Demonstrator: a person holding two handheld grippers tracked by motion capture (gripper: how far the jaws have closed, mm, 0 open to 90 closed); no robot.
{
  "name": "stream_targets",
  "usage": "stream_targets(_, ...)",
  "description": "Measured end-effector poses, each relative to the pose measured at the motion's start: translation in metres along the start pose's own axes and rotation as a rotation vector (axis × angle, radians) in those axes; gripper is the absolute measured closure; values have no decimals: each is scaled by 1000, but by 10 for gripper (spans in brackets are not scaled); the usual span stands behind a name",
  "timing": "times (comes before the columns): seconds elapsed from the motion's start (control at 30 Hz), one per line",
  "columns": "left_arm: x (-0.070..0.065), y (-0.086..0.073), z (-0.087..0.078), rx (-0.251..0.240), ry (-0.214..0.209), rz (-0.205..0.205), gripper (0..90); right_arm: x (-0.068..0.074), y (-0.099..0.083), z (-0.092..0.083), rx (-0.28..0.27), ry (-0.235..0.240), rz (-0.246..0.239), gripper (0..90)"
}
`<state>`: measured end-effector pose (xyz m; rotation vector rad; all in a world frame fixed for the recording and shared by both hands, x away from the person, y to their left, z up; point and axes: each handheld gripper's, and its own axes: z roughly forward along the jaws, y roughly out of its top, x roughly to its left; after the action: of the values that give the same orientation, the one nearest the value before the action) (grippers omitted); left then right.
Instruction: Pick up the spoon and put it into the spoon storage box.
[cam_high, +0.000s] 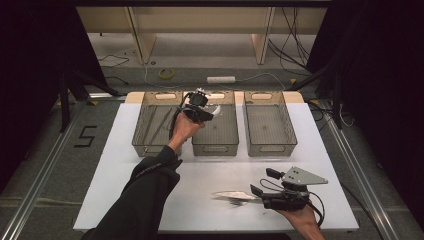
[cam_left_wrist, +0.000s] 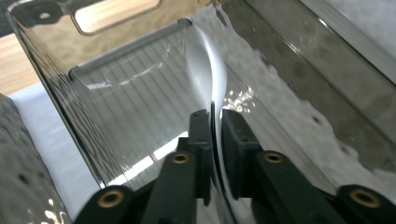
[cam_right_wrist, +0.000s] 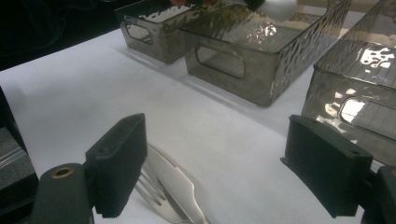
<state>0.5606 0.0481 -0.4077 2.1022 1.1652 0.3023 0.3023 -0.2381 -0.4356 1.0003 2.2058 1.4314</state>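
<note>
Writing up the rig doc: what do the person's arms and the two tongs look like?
Left arm wears a dark long sleeve. Both tongs are black, each with two blocky black fingers on arms with brass-coloured pivot pins. The right tongs carry a grey three-cornered plate with small holes and a black cable; a black cable also trails from the left tongs.

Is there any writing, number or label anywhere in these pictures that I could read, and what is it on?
"5": a large dark numeral marked on the grey floor, left of the white table.
No words, brands or labels can be read on the three clear bins, on the cutlery, or on either gripper.
</note>
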Motion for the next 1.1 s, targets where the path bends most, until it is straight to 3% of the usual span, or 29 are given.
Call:
stream_targets(0.07, 0, 1, -1, -6, 1, -11, 637, 0, 0, 0, 0, 0, 0, 219)
stream_targets(0.13, -1, 2, -4, -21, -10, -17, 625, 0, 0, 0, -2, 1, 0, 219)
stream_targets(0.33, -2, -1, -15, 5, -36, -5, 462, 0, 0, 0, 0, -1, 0, 219)
stream_targets(0.47, 0, -8, -33, 4, -91, -26, 383, 0, 0, 0, 5, 0, -1, 219)
stream_targets(0.53, 0, -14, -45, -6, -121, -35, 357, 0, 0, 0, 7, 0, -4, 219)
stream_targets(0.73, 2, -33, -77, -72, -143, -48, 285, 1, 0, 2, 17, 6, -3, 219)
stream_targets(0.93, 0, -48, -97, -90, -152, -18, 254, 1, 0, 3, 31, 7, -12, 219)
stream_targets(1.1, -4, -58, -113, -115, -169, 32, 232, 3, 1, 2, 41, -1, -30, 219)
